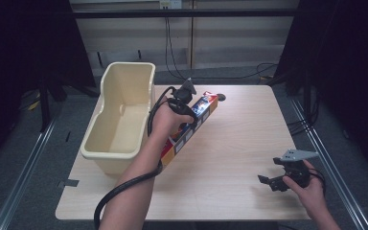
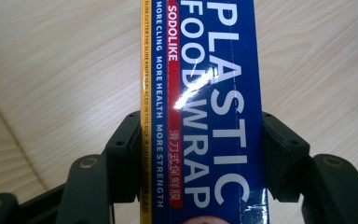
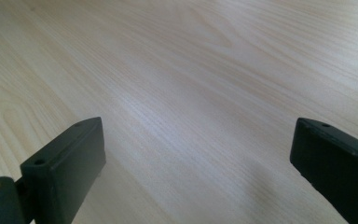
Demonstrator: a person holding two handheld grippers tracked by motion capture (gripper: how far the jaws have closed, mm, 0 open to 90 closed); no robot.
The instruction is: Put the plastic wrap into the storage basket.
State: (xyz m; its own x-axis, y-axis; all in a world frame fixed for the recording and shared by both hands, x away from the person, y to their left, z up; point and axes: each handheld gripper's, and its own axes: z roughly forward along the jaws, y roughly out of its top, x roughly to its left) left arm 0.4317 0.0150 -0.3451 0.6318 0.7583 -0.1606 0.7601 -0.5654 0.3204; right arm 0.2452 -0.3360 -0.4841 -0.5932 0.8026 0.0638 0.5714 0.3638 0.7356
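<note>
Left tool clamps plastic wrap box between its jaws.

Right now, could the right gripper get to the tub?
Probably not easily: the tub sits across the table, and the left arm and wrap box lie between it and the right gripper.

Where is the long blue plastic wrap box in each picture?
High view: the plastic wrap box lies slanted at the middle of the table, beside the cream tub, under the left tongs.
Left gripper view: it runs up the middle, with a jaw against each long side.
Right gripper view: bare tabletop between open jaws, no box.
Shared landmark: the pale wood tabletop.
</note>
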